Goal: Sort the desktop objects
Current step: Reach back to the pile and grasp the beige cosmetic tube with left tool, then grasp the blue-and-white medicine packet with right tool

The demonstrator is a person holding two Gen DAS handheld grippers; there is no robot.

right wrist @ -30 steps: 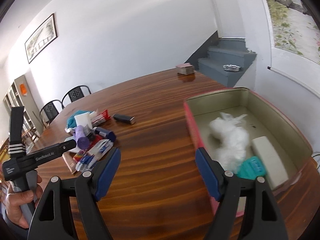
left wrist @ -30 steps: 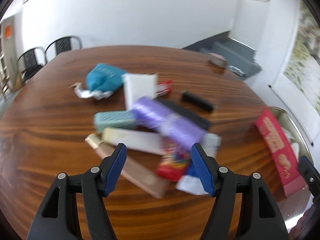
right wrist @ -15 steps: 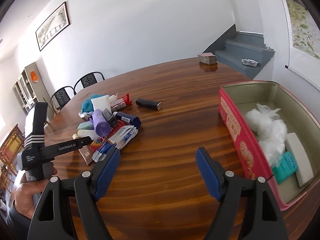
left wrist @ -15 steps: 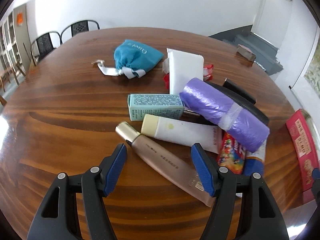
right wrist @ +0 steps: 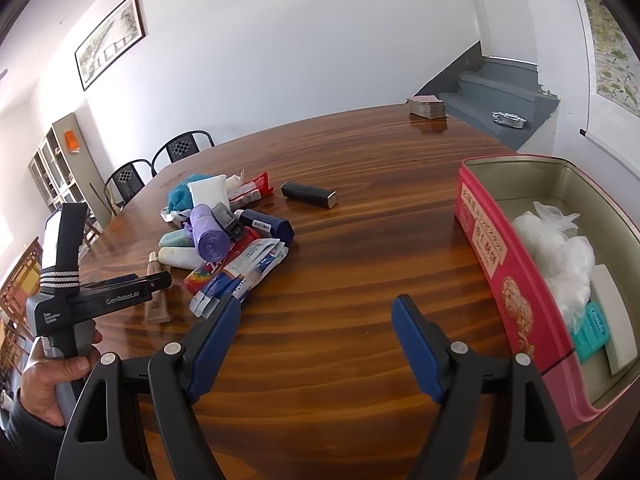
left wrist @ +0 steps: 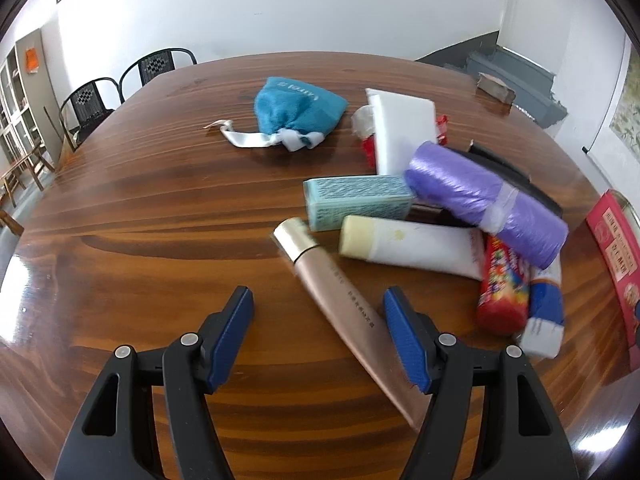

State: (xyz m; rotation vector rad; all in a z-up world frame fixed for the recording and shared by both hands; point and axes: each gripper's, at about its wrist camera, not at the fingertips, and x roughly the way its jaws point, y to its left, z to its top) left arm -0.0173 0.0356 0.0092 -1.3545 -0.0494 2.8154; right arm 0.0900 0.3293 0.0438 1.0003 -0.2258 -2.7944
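Now lowered onto the near champagne-gold plastic tube [left wrist: 340,292], left gripper [left wrist: 318,336] wide and empty; right gripper [right wrist: 316,338] likewise wide; red tin box [right wrist: 516,300] awaiting.

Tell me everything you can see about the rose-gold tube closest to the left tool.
The rose-gold tube is a slim, metallic pinkish-beige squeeze tube with a shiny pale gold cap and small dark print along its side. It lies flat and diagonal on the wooden table, cap pointing away, near the white tube; contact is unclear. Its crimped tail runs between the open fingers of the left tool, which has not closed on it.
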